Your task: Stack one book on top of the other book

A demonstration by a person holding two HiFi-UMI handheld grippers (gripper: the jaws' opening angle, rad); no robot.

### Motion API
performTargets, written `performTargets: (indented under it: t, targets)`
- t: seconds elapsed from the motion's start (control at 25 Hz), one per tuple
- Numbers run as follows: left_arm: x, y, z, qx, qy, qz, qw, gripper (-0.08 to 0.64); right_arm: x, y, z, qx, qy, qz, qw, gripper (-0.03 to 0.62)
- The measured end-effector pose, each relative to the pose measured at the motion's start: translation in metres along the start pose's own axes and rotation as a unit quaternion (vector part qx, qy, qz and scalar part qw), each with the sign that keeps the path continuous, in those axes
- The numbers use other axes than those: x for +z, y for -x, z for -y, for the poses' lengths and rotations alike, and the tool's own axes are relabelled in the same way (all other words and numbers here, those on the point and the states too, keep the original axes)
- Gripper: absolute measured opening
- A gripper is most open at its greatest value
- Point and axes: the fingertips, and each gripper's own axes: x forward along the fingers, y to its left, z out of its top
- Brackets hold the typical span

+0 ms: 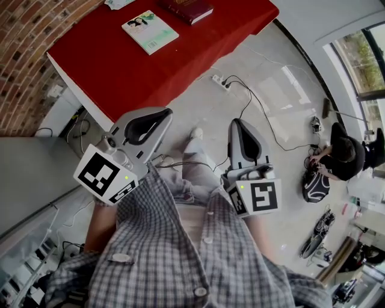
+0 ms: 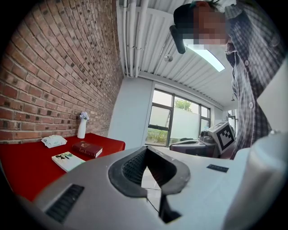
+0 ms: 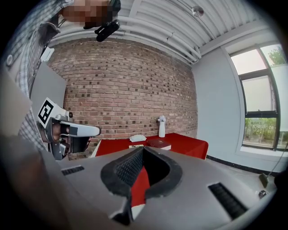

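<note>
A light book with a green-and-white cover (image 1: 150, 31) (image 2: 67, 161) lies flat on the red table (image 1: 114, 66). A dark red book (image 1: 187, 9) (image 2: 87, 148) (image 3: 158, 143) lies just beyond it, apart from it. Both grippers hang over the floor near my body, well short of the table. My left gripper (image 1: 165, 113) (image 2: 146, 148) is shut and holds nothing. The jaws of my right gripper (image 1: 236, 123) (image 3: 143, 148) also meet, with nothing between them. Each gripper shows in the other's view, the right gripper (image 2: 216, 139) and the left gripper (image 3: 67, 132).
A white vase (image 2: 81, 128) (image 3: 161, 127) and a tissue pack (image 2: 54, 141) (image 3: 137, 138) stand at the table's far end by the brick wall (image 1: 36, 36). A power strip (image 1: 220, 81) with cables lies on the floor. A person (image 1: 346, 156) crouches at the right.
</note>
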Motion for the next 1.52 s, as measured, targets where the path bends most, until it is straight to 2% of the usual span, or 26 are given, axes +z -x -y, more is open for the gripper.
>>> performTargets:
  t: [0.56,0.92,1.08,1.36,1.52]
  targets:
    - [0.010,-0.071,-0.041,0.058,0.007,-0.003,0.9983,0.008,0.010,-0.070,0.065,0.053,-0.015,-0.004,0.998,0.008]
    - [0.023,-0.123,-0.062,0.104,0.004,0.000,0.9945,0.008,0.009,-0.116,0.122,0.090,0.008,-0.039,0.995,0.007]
    - [0.028,-0.139,-0.071,0.126,0.002,0.001,0.9921,0.008,0.019,-0.137,0.139,0.115,0.017,-0.019,0.993,0.008]
    - [0.030,-0.165,-0.090,0.156,0.013,0.004,0.9877,0.008,0.013,-0.155,0.172,0.115,0.017,-0.055,0.992,0.008]
    - [0.029,-0.179,-0.091,0.162,0.013,0.000,0.9867,0.008,0.009,-0.161,0.190,0.114,0.012,-0.056,0.992,0.008]
